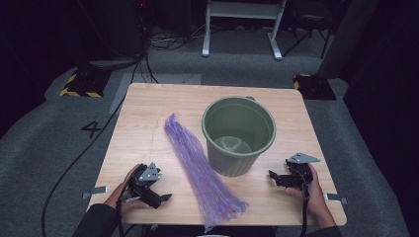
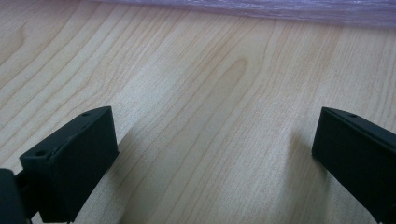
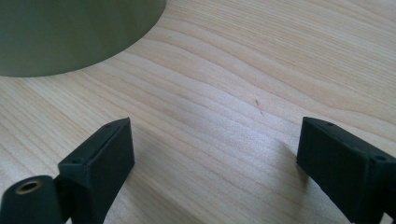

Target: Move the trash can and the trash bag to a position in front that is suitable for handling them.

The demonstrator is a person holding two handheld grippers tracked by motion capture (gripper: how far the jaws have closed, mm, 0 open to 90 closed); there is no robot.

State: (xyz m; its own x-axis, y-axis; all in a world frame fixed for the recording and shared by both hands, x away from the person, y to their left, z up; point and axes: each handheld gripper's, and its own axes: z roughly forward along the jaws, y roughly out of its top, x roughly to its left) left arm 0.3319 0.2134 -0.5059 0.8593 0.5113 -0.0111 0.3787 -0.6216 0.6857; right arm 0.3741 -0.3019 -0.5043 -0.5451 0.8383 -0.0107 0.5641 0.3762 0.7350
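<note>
Wooden bench point(image 1: 148, 113), 2 claws resting near the person's edge. Left claw point(image 1: 160, 196) released, jaws wide over bare wood; the purple plastic bag point(image 1: 197, 168) lies flat just to its right, bunched into a long strip running from mid-bench to the near edge. Right claw point(image 1: 276, 178) released too — nothing between its jaws, green bin point(image 1: 238, 134) upright just beside it, left and farther. Bag lies touching the bin's left side, likely staged for lining it — each claw flanks the pair.
</note>
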